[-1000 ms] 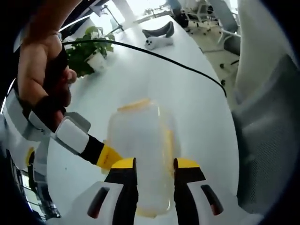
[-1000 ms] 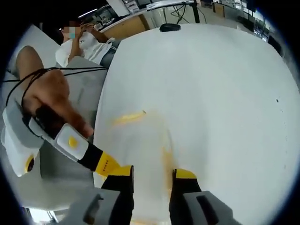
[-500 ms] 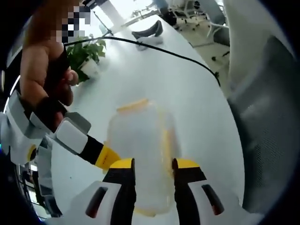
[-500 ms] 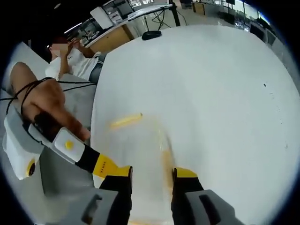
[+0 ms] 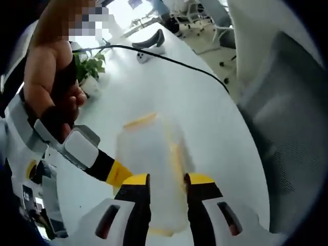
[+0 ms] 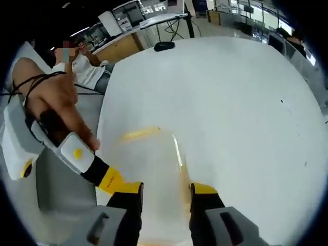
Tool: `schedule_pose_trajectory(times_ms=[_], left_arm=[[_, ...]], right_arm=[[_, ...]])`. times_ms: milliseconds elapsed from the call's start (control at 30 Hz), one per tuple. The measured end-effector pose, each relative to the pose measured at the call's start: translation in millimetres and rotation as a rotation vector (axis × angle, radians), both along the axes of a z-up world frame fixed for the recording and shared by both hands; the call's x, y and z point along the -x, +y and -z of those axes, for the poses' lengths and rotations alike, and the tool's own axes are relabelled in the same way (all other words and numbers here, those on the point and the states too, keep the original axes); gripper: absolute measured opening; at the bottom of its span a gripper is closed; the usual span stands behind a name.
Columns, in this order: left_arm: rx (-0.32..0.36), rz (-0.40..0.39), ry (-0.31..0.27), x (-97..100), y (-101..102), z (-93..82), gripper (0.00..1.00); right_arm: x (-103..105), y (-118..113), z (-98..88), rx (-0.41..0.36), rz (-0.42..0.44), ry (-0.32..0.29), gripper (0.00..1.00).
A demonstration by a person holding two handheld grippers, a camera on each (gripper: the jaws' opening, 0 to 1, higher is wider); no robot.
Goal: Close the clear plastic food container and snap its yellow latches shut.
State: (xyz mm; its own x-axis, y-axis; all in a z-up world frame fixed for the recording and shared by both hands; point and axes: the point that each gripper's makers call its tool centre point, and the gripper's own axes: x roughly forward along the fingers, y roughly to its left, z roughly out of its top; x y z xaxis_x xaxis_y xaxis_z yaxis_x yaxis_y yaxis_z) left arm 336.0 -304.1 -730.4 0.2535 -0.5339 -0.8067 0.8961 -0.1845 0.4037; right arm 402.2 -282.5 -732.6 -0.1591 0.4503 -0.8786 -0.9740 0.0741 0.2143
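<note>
Both views have only drifted; left tongs (image 5: pixel 161 179) and right tongs (image 6: pixel 166 188) stay clamped on the clear food container (image 5: pixel 148 169), yellow latches (image 5: pixel 177 161) pending.

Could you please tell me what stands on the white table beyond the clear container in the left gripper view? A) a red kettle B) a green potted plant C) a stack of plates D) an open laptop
B: a green potted plant stands on the white table, beyond the clear container, near a black cable.
</note>
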Motion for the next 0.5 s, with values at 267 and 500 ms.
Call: schedule_pose_trajectory(times_ms=[267, 500], left_arm=[[0.113, -0.094, 0.103, 6.2, -5, -13.9, 0.28], [0.184, -0.194, 0.186, 1.7, -1, -28.2, 0.41]], right_arm=[[-2, -5, -18.7, -0.064, 0.021, -0.083, 0.41], [-1, -11, -41.2, -0.127, 0.050, -0.164, 0.40]])
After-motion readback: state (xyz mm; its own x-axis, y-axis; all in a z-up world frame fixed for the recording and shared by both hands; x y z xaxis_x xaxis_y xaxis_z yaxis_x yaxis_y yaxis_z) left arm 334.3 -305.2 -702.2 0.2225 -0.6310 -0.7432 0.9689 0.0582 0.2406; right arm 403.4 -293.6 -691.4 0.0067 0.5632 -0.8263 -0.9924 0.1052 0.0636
